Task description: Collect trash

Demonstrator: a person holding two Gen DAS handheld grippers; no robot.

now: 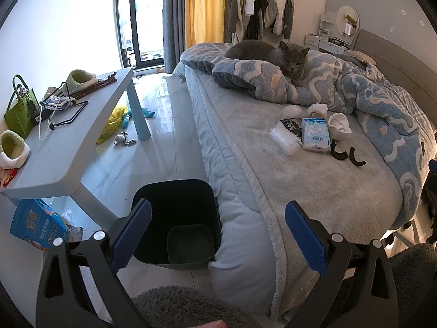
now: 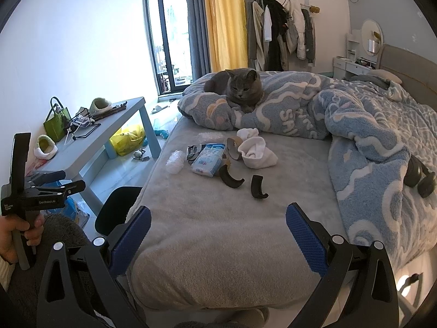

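The bed (image 2: pixel 218 232) fills both views, a grey cat (image 2: pixel 237 87) lying on the bunched quilt (image 2: pixel 368 142). Both grippers hover level off its near edge, jaws spread wide and empty: the left gripper (image 1: pixel 218 235) above the black bin (image 1: pixel 177 218) on the floor just beside the mattress, the right gripper (image 2: pixel 218 237) facing the trash. That litter lies mid-bed: a tissue pack (image 2: pixel 207 160), crumpled plastic (image 2: pixel 175 161), white wads (image 2: pixel 256 151), two curved black pieces (image 2: pixel 244 183). Only the right view shows the hand (image 2: pixel 24 232) gripping the left tool; only the left shows the bin's bare bottom.
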